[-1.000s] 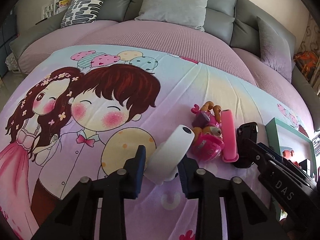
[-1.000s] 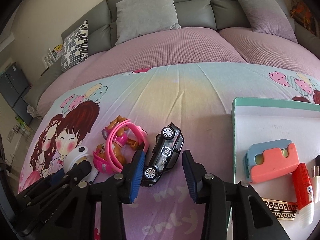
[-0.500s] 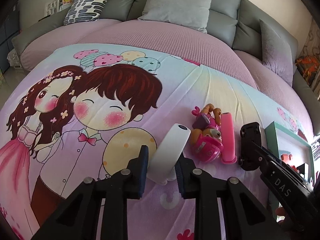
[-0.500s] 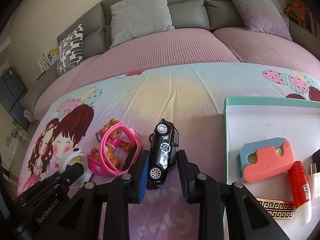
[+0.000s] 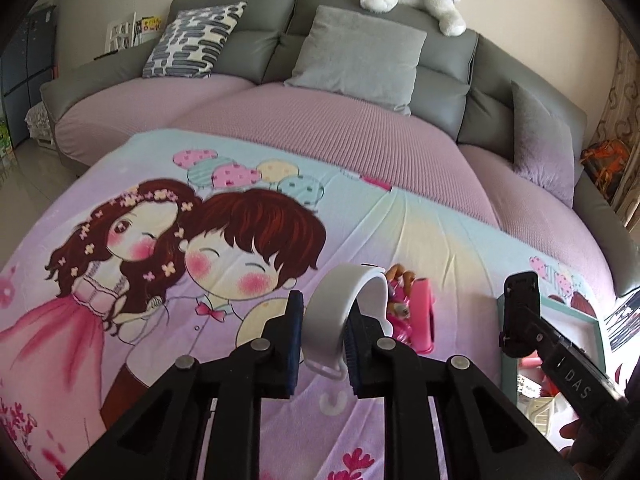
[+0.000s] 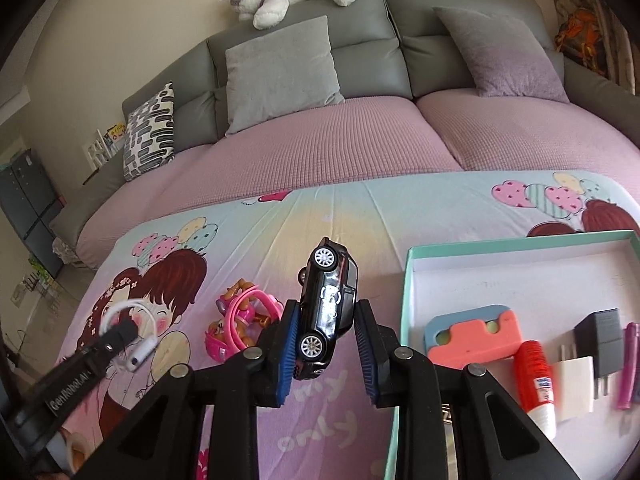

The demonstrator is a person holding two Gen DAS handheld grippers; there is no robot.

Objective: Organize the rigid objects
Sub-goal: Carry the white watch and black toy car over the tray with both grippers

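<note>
Squeezed between the blue pads of the left gripper (image 5: 322, 338), a white plastic ring-shaped band (image 5: 336, 312) is held up above the cartoon bed sheet (image 5: 120, 320). A small shiny black toy car (image 6: 329, 308) is pinched nose-down by the right gripper (image 6: 326, 350), just beside the teal-rimmed white box (image 6: 404, 300). A pink toy puppy with a pink band (image 6: 240, 326) is left lying on the sheet.

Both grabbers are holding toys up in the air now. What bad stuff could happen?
The black toy car hangs tilted in the right gripper, pinched low down, so it might twist or slip out before reaching the teal tray. The white band in the left gripper is curved and smooth, so it could pop free too.
</note>
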